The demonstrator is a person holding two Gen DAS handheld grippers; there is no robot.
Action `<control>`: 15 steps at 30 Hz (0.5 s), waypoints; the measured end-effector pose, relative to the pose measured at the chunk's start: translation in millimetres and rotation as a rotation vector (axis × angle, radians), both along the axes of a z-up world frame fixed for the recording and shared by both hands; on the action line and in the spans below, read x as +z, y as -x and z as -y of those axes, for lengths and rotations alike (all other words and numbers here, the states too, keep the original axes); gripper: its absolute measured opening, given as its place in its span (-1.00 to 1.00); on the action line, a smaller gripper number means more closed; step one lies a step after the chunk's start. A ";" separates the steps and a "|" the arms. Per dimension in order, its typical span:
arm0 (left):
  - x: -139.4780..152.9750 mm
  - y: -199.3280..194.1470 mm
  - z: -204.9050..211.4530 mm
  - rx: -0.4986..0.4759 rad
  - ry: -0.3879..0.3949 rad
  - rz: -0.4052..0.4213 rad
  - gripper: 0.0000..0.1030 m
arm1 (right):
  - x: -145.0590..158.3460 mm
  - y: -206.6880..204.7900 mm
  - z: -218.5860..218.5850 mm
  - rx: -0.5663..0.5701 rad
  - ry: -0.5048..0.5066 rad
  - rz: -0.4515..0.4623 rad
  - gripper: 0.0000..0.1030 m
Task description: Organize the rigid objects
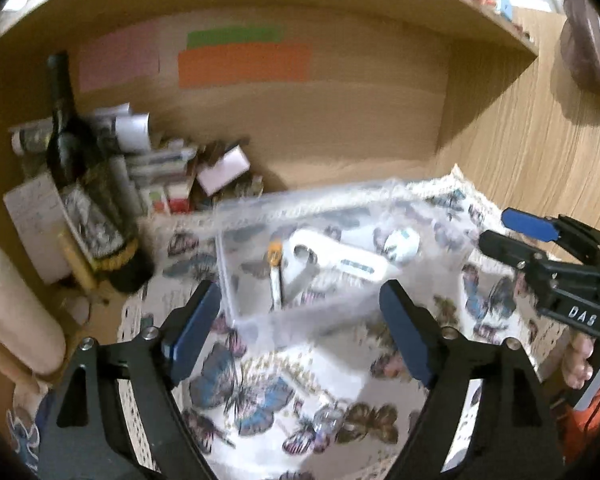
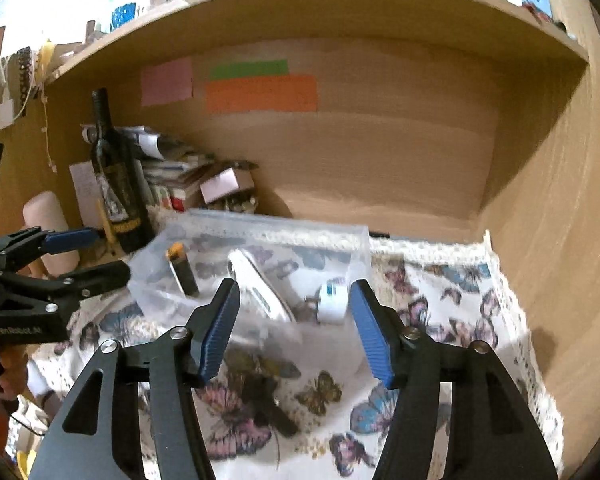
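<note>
Cloth point(image 2: 440, 292): white, printed with blue, pink and brown butterflies
Bin point(image 2: 356, 240) on the cloth: clear plastic
Bottle point(image 2: 118, 184) left of the bin: dark glass, gold-trimmed label
Paper strips point(image 2: 260, 92) above the bin: pink, green, orange
Gripper pads point(image 2: 370, 332): blue on black fingers

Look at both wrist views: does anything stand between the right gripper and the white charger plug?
Yes. The plug lies inside the clear plastic bin, whose near wall stands before the open right gripper.
</note>
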State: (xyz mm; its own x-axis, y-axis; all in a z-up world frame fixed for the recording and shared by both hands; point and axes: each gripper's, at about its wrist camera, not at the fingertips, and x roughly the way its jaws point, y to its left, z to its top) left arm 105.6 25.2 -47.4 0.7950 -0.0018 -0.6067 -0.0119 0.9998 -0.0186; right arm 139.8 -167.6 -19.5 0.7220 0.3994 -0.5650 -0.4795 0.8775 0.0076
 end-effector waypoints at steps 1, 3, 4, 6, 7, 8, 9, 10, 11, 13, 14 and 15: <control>-5.9 1.0 -2.1 0.005 0.003 -0.019 0.60 | -4.1 1.2 2.1 -0.003 0.003 -0.012 0.05; -19.4 2.4 -6.0 0.011 0.013 -0.060 0.60 | -12.8 3.0 4.8 -0.008 0.009 -0.041 0.05; -26.1 2.8 -7.8 0.013 0.020 -0.083 0.60 | -17.9 3.5 5.6 -0.009 0.012 -0.057 0.05; -40.5 3.7 -9.7 0.014 0.034 -0.128 0.60 | -27.3 6.6 7.6 -0.008 0.022 -0.083 0.05; -48.9 4.5 -10.2 0.013 0.042 -0.154 0.60 | -32.3 7.3 8.5 -0.007 0.028 -0.097 0.05; -53.9 5.7 -10.3 0.010 0.047 -0.168 0.60 | -37.1 8.5 9.5 -0.007 0.033 -0.112 0.05; -61.3 6.8 -9.6 0.005 0.055 -0.189 0.60 | -42.3 9.3 10.6 -0.005 0.037 -0.128 0.05; -66.8 8.2 -8.5 0.001 0.063 -0.205 0.60 | -46.4 10.1 11.1 -0.002 0.040 -0.142 0.05; -72.3 10.0 -6.5 -0.007 0.071 -0.220 0.60 | -50.5 11.1 11.2 0.001 0.044 -0.155 0.05; -80.3 11.4 -1.7 -0.022 0.075 -0.240 0.60 | -59.5 13.6 9.5 0.009 0.058 -0.182 0.05; -83.5 11.6 0.3 -0.028 0.074 -0.248 0.60 | -63.8 14.4 8.3 0.017 0.064 -0.195 0.05; -86.9 11.2 3.4 -0.035 0.073 -0.258 0.60 | -67.5 14.9 7.2 0.022 0.070 -0.204 0.05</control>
